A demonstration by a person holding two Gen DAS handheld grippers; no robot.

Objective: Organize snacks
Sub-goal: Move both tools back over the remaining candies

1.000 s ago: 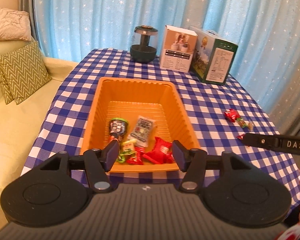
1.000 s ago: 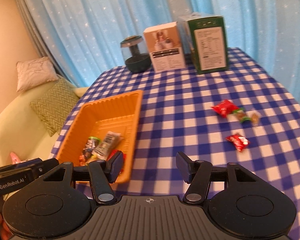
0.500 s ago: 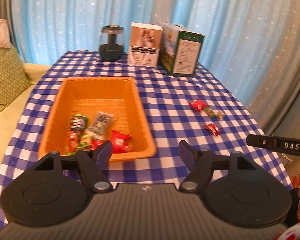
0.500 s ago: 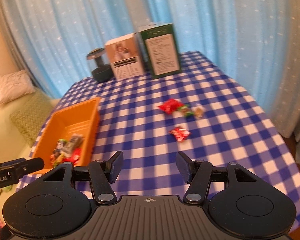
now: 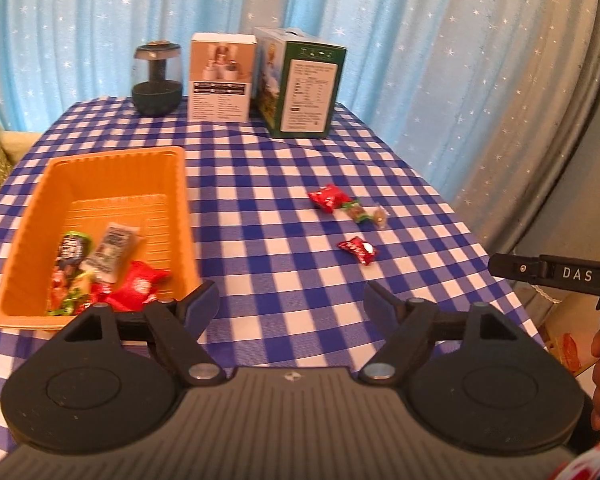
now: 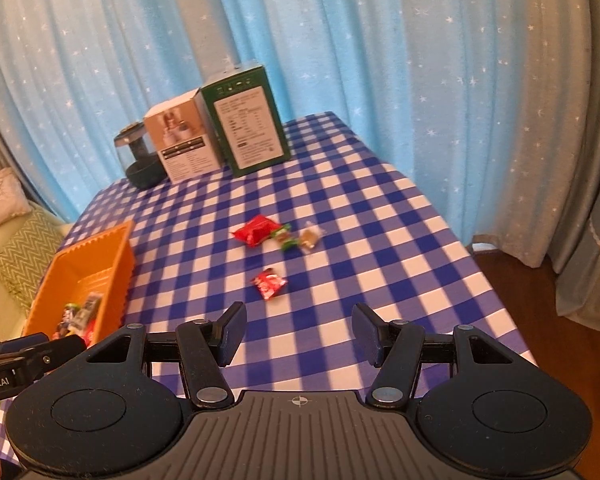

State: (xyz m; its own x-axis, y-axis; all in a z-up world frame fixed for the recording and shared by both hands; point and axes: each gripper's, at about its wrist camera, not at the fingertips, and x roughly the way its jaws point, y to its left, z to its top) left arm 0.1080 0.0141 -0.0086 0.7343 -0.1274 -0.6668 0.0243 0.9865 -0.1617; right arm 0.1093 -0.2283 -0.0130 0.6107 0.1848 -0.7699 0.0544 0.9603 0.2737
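Snacks (image 5: 331, 197) in crinkly foil wrappers dot checked tablecloth (image 5: 268, 216); ribbed orange basket (image 5: 100, 168).

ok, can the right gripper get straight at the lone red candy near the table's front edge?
Probably yes. The right gripper is open and empty, and the small red candy lies just ahead of it on bare checked tablecloth, apart from the other three sweets and the orange basket.
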